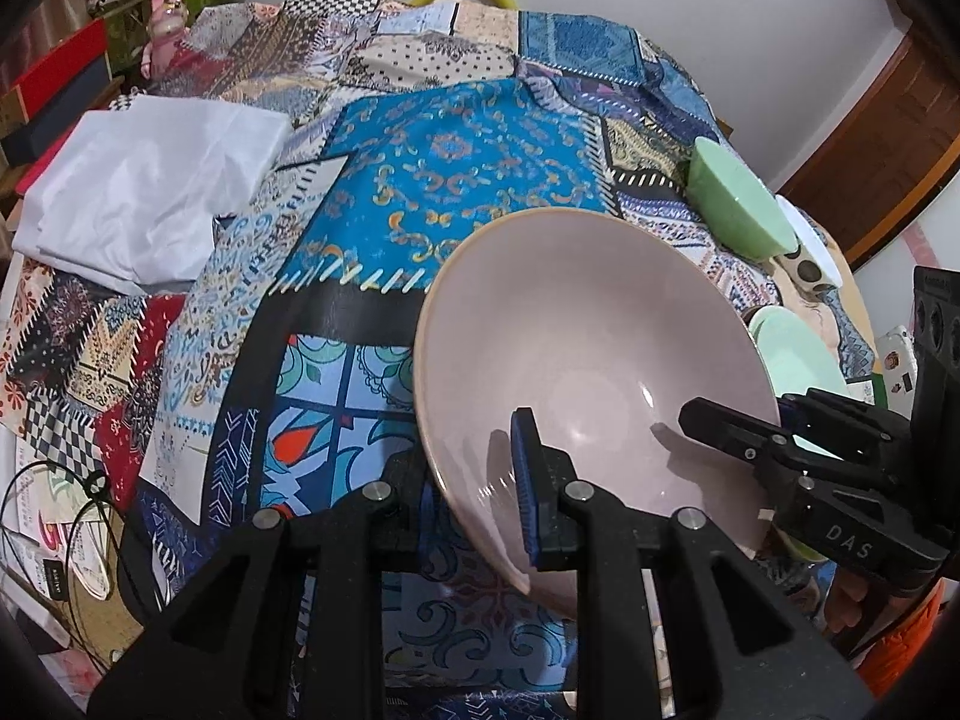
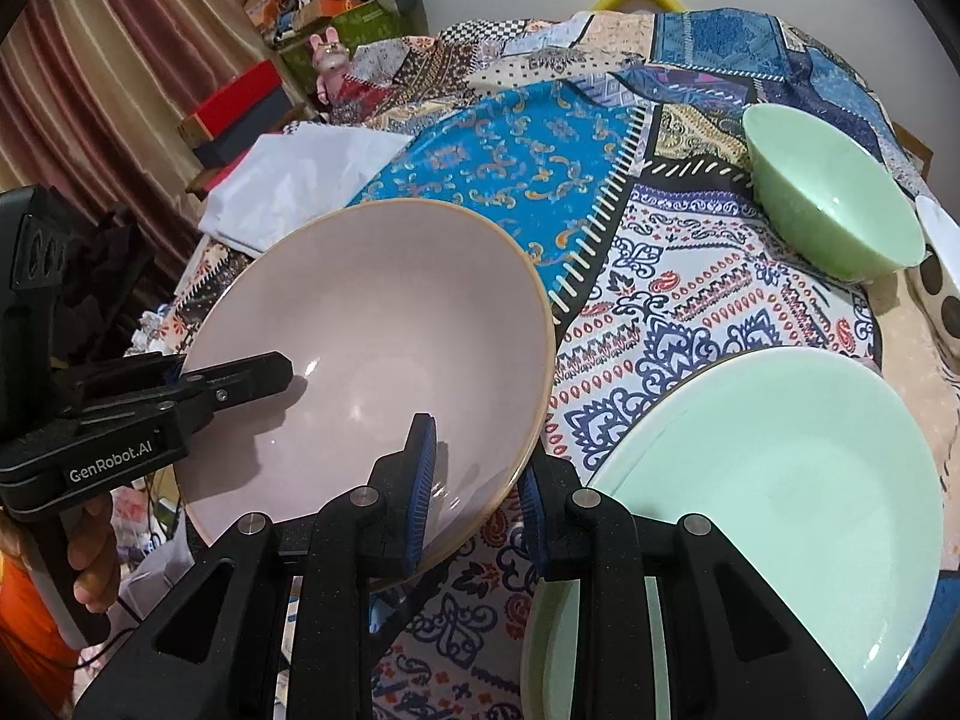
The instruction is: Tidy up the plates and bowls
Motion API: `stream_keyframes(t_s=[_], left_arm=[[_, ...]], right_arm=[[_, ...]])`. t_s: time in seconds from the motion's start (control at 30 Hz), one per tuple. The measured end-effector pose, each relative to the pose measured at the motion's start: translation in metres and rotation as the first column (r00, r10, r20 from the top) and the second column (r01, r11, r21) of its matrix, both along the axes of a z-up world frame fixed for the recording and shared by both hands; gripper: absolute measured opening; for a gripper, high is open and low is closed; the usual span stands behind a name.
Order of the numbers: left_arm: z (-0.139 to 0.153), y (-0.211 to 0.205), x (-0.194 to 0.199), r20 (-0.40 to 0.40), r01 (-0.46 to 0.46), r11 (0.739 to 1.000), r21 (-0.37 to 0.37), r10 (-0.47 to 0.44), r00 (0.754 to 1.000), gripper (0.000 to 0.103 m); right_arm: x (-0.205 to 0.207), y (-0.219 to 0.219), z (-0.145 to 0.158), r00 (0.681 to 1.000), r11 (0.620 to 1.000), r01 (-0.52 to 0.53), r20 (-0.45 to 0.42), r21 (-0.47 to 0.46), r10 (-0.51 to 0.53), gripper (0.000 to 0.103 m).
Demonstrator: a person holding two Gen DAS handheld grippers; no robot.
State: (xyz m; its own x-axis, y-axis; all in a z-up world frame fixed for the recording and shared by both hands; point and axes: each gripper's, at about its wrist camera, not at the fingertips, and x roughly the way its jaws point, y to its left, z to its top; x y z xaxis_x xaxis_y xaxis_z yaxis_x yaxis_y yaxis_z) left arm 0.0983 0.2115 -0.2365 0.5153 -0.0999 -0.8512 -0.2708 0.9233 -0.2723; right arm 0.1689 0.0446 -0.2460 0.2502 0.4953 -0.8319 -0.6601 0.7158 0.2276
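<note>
A large pale pink bowl [image 1: 588, 360] is held up over the patchwork tablecloth, tilted, by both grippers. My left gripper [image 1: 480, 498] is shut on its left rim, one blue pad inside. My right gripper [image 2: 480, 486] is shut on its right rim; it shows in the left wrist view [image 1: 780, 450] too. The left gripper shows in the right wrist view [image 2: 228, 387]. A green plate [image 2: 780, 480] lies at the front right. A green bowl [image 2: 834, 204] stands upright behind it.
A folded white cloth [image 1: 150, 192] lies at the table's back left. A white dish [image 2: 942, 222] and a dotted cup [image 2: 936, 294] sit at the right edge. Boxes and a pink toy rabbit [image 2: 329, 60] stand beyond the table. Cables [image 1: 60, 528] hang at the left.
</note>
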Motion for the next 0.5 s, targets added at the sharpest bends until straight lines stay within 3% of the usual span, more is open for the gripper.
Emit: stream_keyframes(t_s=[0.5], left_arm=[[0.0022, -0.0022, -0.0018, -0.005, -0.003, 0.999, 0.033, 0.003, 1.0, 0.022]], right_arm=[[0.0012, -0.0009, 0.0018, 1.0, 1.0, -0.003, 0.009, -0.01, 0.003, 0.027]])
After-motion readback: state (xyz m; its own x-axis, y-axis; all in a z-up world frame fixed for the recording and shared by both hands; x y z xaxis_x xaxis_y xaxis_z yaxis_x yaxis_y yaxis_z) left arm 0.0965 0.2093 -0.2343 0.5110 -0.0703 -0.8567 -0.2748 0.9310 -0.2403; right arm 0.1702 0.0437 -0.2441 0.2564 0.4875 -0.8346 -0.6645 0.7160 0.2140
